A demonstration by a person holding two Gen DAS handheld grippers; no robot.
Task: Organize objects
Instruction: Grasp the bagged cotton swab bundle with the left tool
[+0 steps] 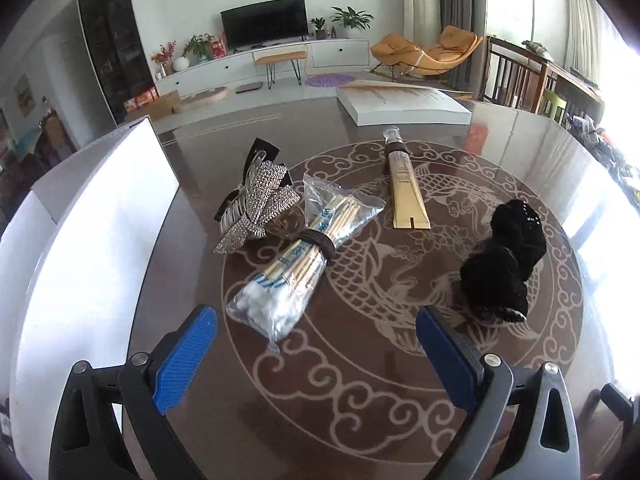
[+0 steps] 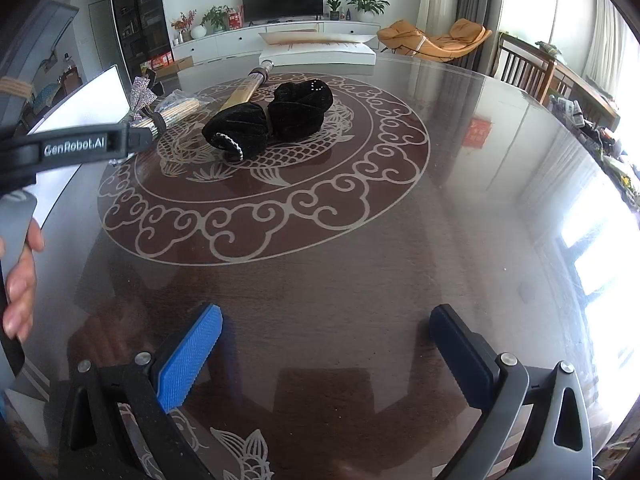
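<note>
On the round patterned table lie a clear bag of cotton swabs [image 1: 288, 264], a rhinestone bow hair clip [image 1: 256, 204], a gold cosmetic tube [image 1: 404, 184] and a black velvet hair bow [image 1: 500, 256]. My left gripper [image 1: 316, 344] is open and empty, hovering just before the near end of the swab bag. My right gripper [image 2: 326, 344] is open and empty over bare table, well short of the black bow [image 2: 272, 120]. The tube [image 2: 244, 90], swab bag [image 2: 180, 110] and rhinestone clip [image 2: 142, 96] show behind it.
A white box [image 1: 80, 240] stands at the table's left edge, close to my left gripper. A white lid or flat box [image 1: 404, 102] lies at the far edge. The left gripper's body [image 2: 76, 146] and the person's hand [image 2: 20, 280] show at the right view's left side.
</note>
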